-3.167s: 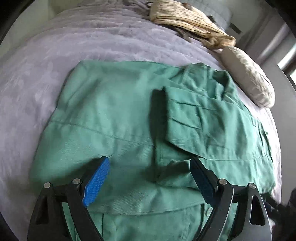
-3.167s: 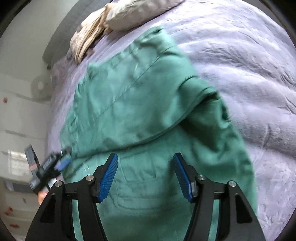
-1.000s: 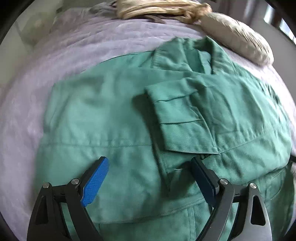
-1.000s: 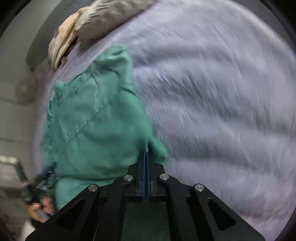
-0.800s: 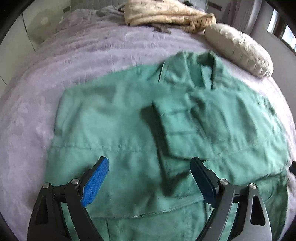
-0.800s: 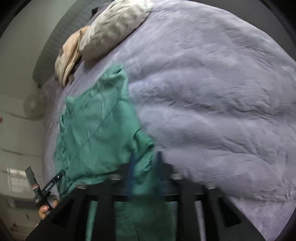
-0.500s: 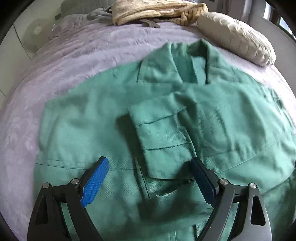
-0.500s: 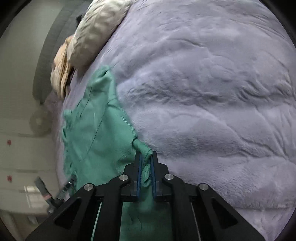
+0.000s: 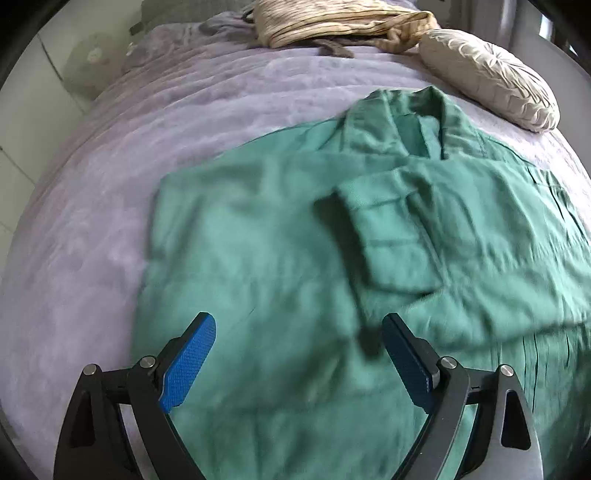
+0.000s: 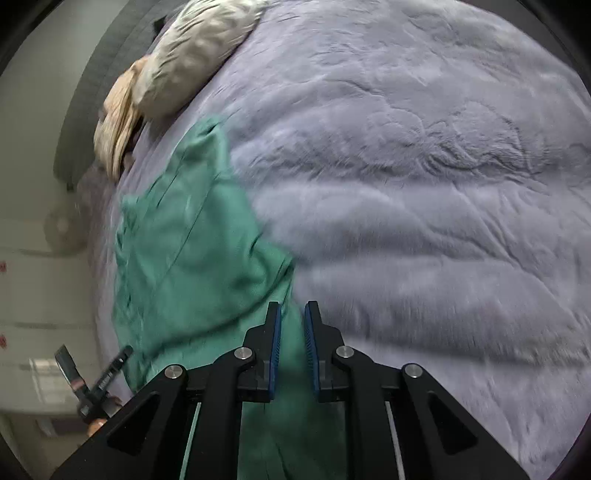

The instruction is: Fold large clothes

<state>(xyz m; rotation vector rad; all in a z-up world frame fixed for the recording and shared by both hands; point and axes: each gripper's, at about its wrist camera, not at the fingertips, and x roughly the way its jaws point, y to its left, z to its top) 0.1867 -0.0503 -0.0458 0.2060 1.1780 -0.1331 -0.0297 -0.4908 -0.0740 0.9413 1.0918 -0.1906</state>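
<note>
Right wrist: right gripper (image 10: pixel 292 317) jaws narrowly apart over green jacket (image 10: pixel 192 258).

Bed with lilac plush blanket (image 9: pixel 110 192). Green jacket (image 9: pixel 266 236) spread flat on it, one sleeve folded across. Beige pleated cushion (image 9: pixel 491 77) and striped tan cloth bundle (image 9: pixel 332 22) near the headboard.

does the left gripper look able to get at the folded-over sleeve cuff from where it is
Probably yes: the left gripper is open above the green jacket, and the cuff lies exposed just ahead of its right finger, nothing covering it.
</note>
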